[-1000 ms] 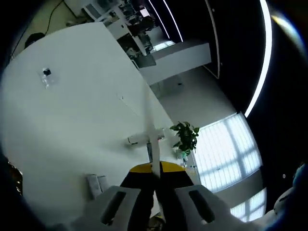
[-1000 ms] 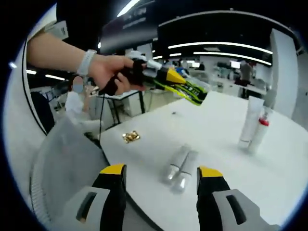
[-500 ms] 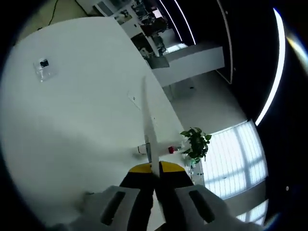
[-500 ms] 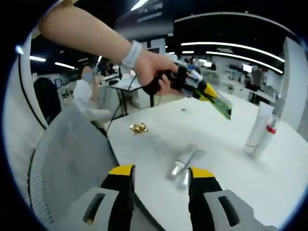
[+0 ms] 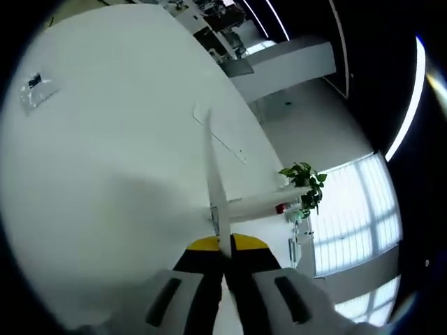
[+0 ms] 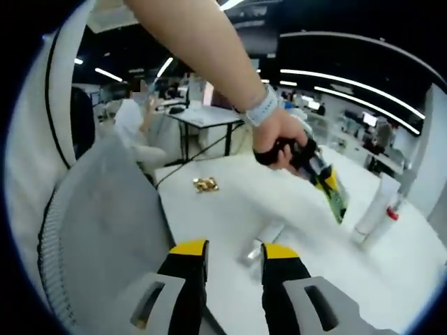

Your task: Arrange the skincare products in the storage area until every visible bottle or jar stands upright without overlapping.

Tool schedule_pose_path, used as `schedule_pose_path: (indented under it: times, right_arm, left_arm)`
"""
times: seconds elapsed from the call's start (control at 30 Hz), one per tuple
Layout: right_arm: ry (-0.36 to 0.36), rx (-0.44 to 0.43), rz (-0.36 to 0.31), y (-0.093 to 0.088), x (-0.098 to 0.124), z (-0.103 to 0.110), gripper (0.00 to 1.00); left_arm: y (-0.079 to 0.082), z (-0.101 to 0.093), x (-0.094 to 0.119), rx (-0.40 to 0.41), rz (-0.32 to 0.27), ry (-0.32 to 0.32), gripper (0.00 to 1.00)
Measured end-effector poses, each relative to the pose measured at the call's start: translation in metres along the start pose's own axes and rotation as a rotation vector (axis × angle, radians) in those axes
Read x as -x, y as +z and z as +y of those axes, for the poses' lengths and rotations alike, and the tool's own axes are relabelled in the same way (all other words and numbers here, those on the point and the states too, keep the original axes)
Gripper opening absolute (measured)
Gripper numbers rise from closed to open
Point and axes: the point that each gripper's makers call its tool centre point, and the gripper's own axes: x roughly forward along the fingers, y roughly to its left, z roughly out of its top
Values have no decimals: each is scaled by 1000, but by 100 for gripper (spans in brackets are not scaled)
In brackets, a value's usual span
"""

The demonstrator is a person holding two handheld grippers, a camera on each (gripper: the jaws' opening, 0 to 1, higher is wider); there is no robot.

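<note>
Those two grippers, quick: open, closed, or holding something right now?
Left gripper: closed on a thin flat packet.
Right gripper: open, jaws a little apart, holding nothing.

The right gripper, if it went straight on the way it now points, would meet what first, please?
Probably the two small silver-capped tubes lying on the white table, seen just beyond the right gripper between its yellow-tipped jaws; depth is unclear in the fisheye view.

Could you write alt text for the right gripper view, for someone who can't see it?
A person's hand reaches over a white table, holding the left claw shut on a flat green packet. Below, the right claw stands slightly open above small tubes lying flat, while two taller tubes stand upright at the right.
</note>
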Motion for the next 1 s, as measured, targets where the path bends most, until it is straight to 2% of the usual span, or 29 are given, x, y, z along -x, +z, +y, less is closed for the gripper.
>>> schedule_pose_path:
  times: [0.3, 0.77, 0.97, 1.0]
  right_arm:
    - [3, -8, 5, -2, 0, -1, 22]
    - [-1, -20, 17, -4, -1, -2, 22]
    - [-1, -29, 23, -6, -2, -3, 21]
    - [-1, -30, 24, -6, -2, -3, 21]
  left_arm:
    - [0, 15, -28, 5, 36, 20, 0]
    - [-11, 27, -46, -32, 105, 54, 0]
    - [-12, 38, -51, -46, 112, 107, 0]
    - [-11, 42, -50, -75, 118, 137, 1]
